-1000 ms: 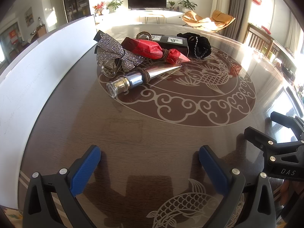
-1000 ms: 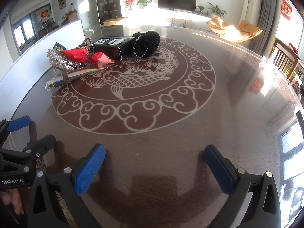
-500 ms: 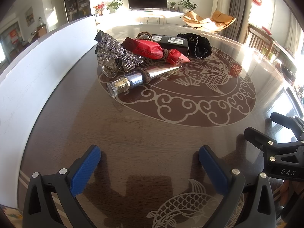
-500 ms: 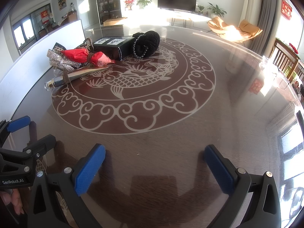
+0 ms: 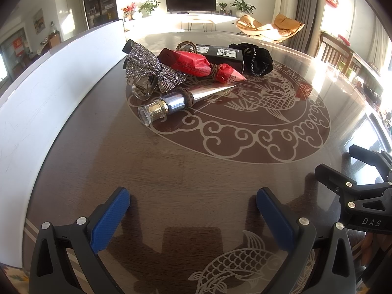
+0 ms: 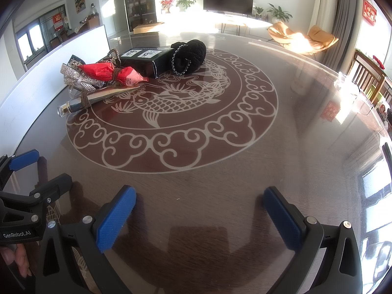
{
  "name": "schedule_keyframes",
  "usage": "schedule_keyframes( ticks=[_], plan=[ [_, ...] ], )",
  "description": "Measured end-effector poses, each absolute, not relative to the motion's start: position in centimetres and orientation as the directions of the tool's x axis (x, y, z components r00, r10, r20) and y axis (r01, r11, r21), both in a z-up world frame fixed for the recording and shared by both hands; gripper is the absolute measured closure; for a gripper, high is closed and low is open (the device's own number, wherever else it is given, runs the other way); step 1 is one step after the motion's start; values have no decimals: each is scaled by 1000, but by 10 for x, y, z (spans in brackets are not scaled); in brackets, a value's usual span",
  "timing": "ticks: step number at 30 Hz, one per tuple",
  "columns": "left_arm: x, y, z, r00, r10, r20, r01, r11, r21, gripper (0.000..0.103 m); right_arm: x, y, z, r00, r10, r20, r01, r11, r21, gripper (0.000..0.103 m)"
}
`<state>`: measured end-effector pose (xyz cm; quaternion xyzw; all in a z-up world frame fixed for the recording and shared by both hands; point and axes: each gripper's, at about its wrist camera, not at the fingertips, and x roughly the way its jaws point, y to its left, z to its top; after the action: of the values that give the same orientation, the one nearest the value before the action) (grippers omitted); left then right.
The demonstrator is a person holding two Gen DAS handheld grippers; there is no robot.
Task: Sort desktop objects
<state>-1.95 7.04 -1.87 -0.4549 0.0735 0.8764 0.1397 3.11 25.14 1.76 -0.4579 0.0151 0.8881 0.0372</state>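
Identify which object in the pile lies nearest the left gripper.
The silver cone-shaped bottle, lying on its side with its clear cap toward the left gripper; the rhinestone bow, red packet and black box sit farther back.

Both grippers sat low, side by side. Left gripper had its jaws spread wide, right gripper too. Fingertips at 8 o'clock, probably gripping the left handle.

You see a glossy wood-grain table (it mirrors the window light). The cone tube is polished metal, the bow rough with glittering stones, the scrunchie matt black cloth.
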Motion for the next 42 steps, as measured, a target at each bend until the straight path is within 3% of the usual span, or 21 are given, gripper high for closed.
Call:
schedule_keyframes(
  ticks=[28, 34, 37, 42],
  plan=[
    [-21, 64, -17, -546, 167, -821, -287, -958, -4, 0, 31, 251, 18, -578, 52, -814, -80, -997, -7, 0],
    [-50, 28, -4, -548, 342, -764, -264, -937, -230, 0, 31, 252, 18, -578, 52, -815, -80, -997, -7, 0],
    [-78, 25, 2, -557, 348, -754, -328, -926, -185, 0, 30, 252, 18, -578, 52, -815, -80, -997, -7, 0],
    [-119, 40, 3, -460, 455, -762, -482, -849, -216, 0, 31, 251, 18, -578, 52, -815, -80, -997, -7, 0]
  ],
)
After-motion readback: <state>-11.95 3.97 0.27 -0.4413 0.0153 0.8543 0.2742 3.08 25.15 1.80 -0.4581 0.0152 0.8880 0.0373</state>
